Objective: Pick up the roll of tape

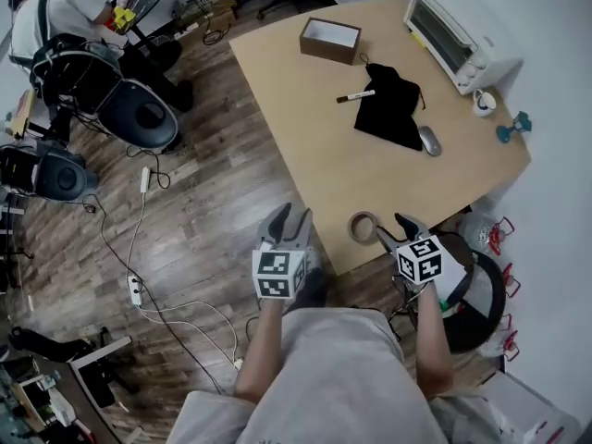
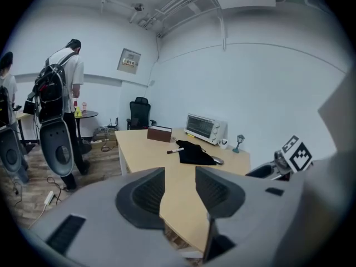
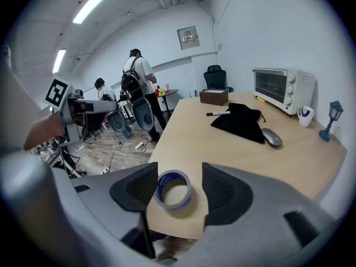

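Note:
The roll of tape point(image 1: 363, 227), clear with blue print inside, lies flat near the front edge of the light wooden table point(image 1: 296, 118). My right gripper point(image 1: 395, 228) is open just right of it. In the right gripper view the tape roll point(image 3: 173, 191) shows between the spread jaws of the right gripper point(image 3: 179, 192), closer to the left one and not gripped. My left gripper point(image 1: 288, 221) is open over the floor, left of the table's corner. In the left gripper view the left gripper point(image 2: 179, 189) has nothing between its jaws.
Farther back on the table are a black pouch point(image 1: 388, 104), a marker point(image 1: 356, 96), a mouse point(image 1: 429, 140), a brown box point(image 1: 330, 40), a toaster oven point(image 1: 453, 40) and a mug point(image 1: 483, 103). A dark chair point(image 1: 478, 294) stands at my right. Cables point(image 1: 139, 276) trail across the floor.

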`<state>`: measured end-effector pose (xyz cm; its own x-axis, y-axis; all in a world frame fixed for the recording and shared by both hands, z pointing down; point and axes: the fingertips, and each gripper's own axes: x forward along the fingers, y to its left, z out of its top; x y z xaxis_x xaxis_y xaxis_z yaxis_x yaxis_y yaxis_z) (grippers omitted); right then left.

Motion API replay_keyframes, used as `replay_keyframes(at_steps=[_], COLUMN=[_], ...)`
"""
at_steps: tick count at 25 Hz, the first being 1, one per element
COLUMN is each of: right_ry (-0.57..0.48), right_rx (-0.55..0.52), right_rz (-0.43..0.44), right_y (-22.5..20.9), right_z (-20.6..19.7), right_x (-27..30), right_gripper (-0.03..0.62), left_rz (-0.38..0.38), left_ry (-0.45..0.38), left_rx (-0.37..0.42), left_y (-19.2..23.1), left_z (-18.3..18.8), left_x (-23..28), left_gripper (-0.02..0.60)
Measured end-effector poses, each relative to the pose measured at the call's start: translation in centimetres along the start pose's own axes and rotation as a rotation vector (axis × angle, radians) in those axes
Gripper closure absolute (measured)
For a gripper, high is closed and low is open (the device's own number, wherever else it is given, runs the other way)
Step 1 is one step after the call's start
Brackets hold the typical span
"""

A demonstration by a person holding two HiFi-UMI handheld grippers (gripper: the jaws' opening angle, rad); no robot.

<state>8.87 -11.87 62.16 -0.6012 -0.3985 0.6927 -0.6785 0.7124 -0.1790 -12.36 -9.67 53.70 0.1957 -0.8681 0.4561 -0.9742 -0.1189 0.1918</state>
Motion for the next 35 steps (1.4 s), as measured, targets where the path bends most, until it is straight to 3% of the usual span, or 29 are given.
replay_keyframes(at_steps=[13,23,26,31,35], right_ry=[0.081,0.187,0.262,0.427,0.597], right_rx=[0.042,0.033,-0.003,0.025,-0.055], right_rz=[-0.078,-0.043,-0.017,0.093,0.151], right_y=[-1.1,-1.7,-1.9,-2.1,-2.2], right_z=[-2.0,-4.0,-5.3,-7.0,-8.4], right_x=[2.5,5.0,6.0,7.0,7.2], right_gripper=[0.344,0.345,0.345,0.345,0.345], left_rz=[-0.189,-0.265,-0.279,-0.274,-0.279], left_ry=[0.062,0.086,0.084,0.079,0.079], left_rx=[0.057,0.078,0.077,0.078,0.087], left_y=[-1.9,-4.2,-4.2,-3.8,-3.9], left_z=[-1.8,-2.3,-2.1,-1.6,-1.3], left_x=[5.0,7.7,8.0,8.7,8.9], left_gripper=[0.420,0.423,0.423,0.423,0.425])
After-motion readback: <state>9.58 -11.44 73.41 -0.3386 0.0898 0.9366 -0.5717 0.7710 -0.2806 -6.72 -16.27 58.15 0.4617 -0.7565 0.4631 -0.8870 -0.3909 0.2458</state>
